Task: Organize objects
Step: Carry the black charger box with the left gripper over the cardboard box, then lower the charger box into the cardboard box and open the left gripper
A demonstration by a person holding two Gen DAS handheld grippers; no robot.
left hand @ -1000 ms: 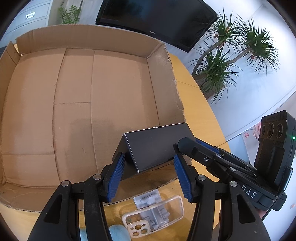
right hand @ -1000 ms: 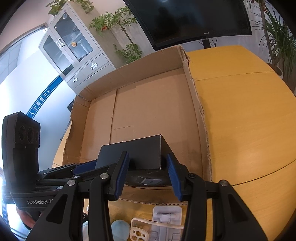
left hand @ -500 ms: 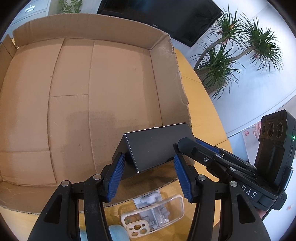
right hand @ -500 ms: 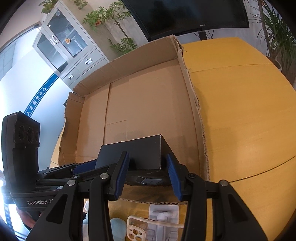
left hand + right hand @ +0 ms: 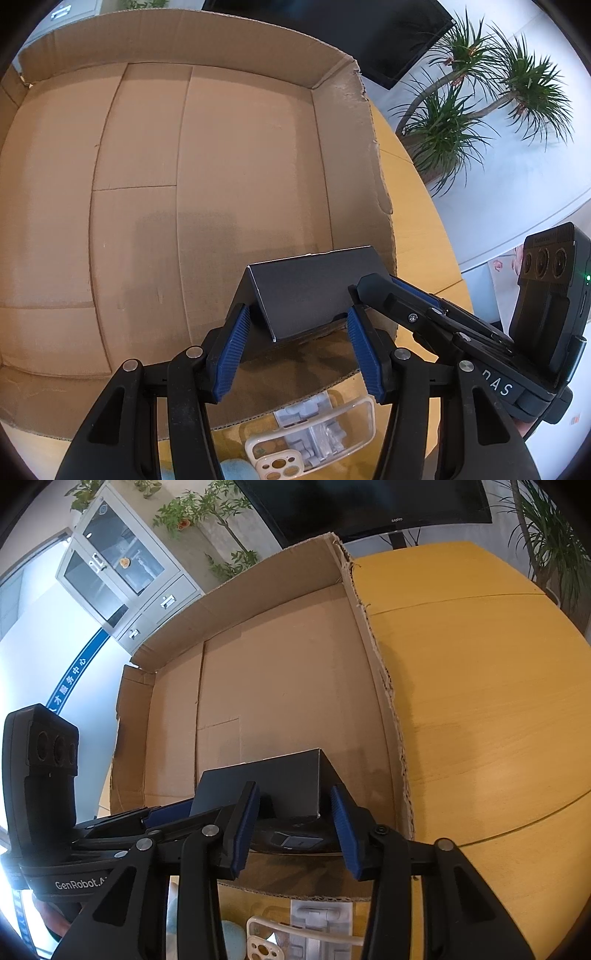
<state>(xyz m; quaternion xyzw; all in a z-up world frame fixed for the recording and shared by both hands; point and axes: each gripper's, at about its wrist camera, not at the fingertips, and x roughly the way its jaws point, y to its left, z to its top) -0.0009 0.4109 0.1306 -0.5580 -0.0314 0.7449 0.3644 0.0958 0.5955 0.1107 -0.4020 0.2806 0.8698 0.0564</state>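
Black box (image 5: 314, 291) clamped between both grippers' part-open fingers (image 5: 231, 354).

Left tongs (image 5: 297, 350): black arms, ribbed blue pads, silver rivets.
Right tongs (image 5: 295, 832): same build; neighbouring unit lettered "GenRobot".

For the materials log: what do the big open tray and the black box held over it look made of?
Tray: raw brown corrugated cardboard, with torn fluted edges and fold creases. Black box: probably matte coated paperboard, with crisp folded edges, a faint sheen and a pale cut edge.

Bkgd: wall TV (image 5: 369, 498), potted palms (image 5: 480, 110), glass-door cabinet (image 5: 122, 572).
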